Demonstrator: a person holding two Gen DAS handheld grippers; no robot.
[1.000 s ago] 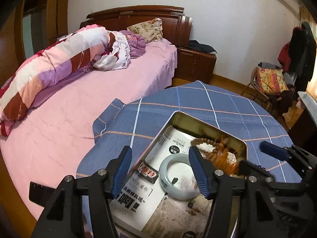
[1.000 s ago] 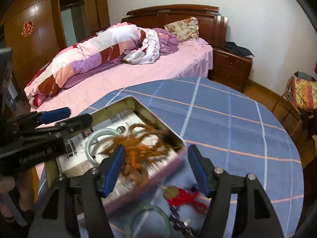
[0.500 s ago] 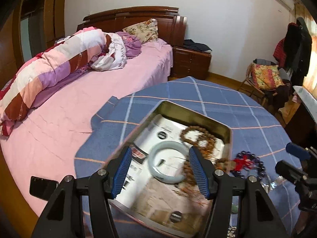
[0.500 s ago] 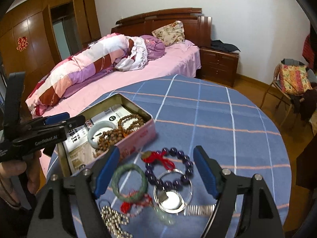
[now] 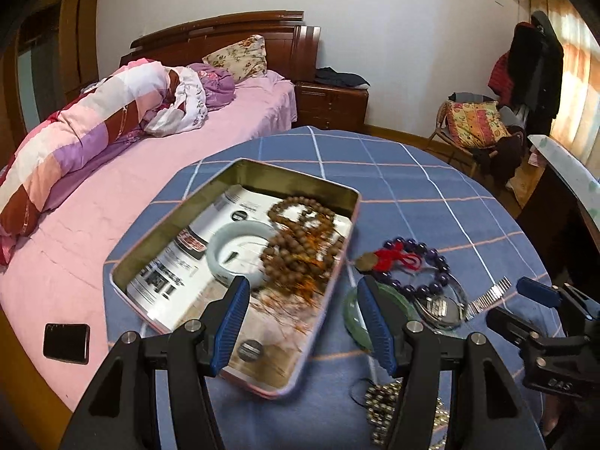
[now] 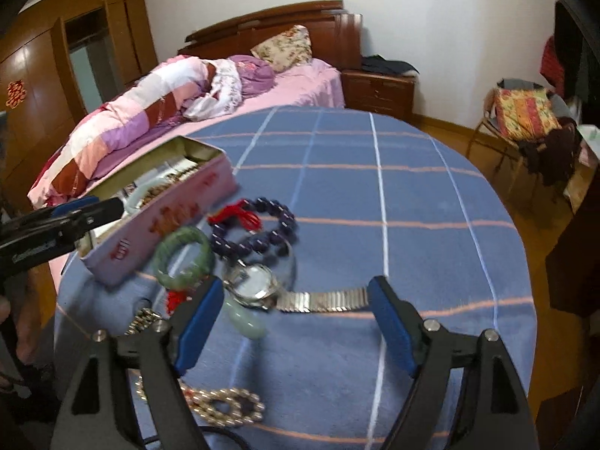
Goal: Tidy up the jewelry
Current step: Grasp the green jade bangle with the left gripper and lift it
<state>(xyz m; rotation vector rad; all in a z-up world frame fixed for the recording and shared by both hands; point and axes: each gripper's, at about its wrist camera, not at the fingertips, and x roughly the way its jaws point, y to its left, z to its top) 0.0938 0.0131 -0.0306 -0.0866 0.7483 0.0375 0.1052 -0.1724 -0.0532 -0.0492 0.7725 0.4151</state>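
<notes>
An open pink tin [image 5: 300, 177] lined with printed paper holds a pale jade bangle [image 5: 225, 242] and a brown bead strand [image 5: 300, 242]. My left gripper [image 5: 303, 288] hovers open over the tin's near right corner, with nothing in it. To the tin's right lie a purple bead bracelet [image 6: 262, 233] with a red tassel, a green bangle [image 6: 183, 255], a steel watch [image 6: 255, 285], a pale pendant [image 6: 243, 318] and a gold bead chain [image 6: 225, 405]. My right gripper [image 6: 294, 288] stands wide open above the watch and its strap, touching neither.
The round table wears a blue checked cloth [image 6: 412, 195]. A pink bed [image 5: 112, 195] with a rolled quilt lies behind and to the left, a black phone [image 5: 66, 343] on it. A chair [image 5: 472, 123] with a cushion stands at the far right.
The right gripper swung from over the tin to above the watch and its jaws widened. The brown beads now lie still in the tin. The left gripper drifted toward the tin's right side.
</notes>
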